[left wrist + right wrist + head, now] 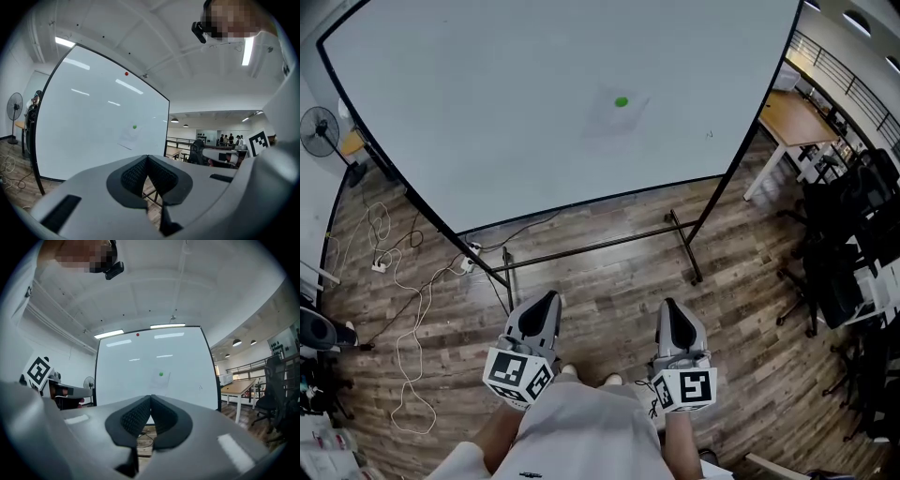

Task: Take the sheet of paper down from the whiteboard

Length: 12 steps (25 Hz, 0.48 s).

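Paper (pixel 617 111) hangs on the whiteboard (pixel 487 112) under a green magnet (pixel 622 101), not taken yet. Both the left gripper (pixel 546 300) and the right gripper (pixel 668 306) are pressed together, empty, far from it.

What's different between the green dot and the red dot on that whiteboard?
The green dot sits mid-board; the red dot sits near the top edge. The green dot lies on the sheet of paper, seemingly pinning it; the red dot has only bare whiteboard around it. Both are small, round, probably magnets.
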Motion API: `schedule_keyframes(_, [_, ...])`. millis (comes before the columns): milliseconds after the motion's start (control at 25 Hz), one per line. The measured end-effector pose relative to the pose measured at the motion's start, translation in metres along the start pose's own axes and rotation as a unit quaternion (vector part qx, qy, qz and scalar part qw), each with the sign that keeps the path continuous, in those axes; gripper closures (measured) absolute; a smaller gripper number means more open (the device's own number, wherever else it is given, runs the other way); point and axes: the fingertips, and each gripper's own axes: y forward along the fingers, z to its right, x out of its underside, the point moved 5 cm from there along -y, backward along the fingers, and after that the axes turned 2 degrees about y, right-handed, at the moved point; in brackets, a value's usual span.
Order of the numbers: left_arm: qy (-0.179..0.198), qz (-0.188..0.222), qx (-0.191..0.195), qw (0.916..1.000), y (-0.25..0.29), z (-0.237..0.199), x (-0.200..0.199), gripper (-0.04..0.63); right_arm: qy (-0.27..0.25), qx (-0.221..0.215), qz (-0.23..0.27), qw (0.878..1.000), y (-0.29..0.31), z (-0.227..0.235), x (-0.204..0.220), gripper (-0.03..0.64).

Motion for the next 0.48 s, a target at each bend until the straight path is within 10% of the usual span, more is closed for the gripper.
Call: schedule_keyframes(480, [0.003, 0.000, -0.018, 0.9998, 0.020, 0.023, 0.001, 0.588, -0.004, -0.032, 0.000, 0.999, 0.009, 0.028, 0.002, 0.615])
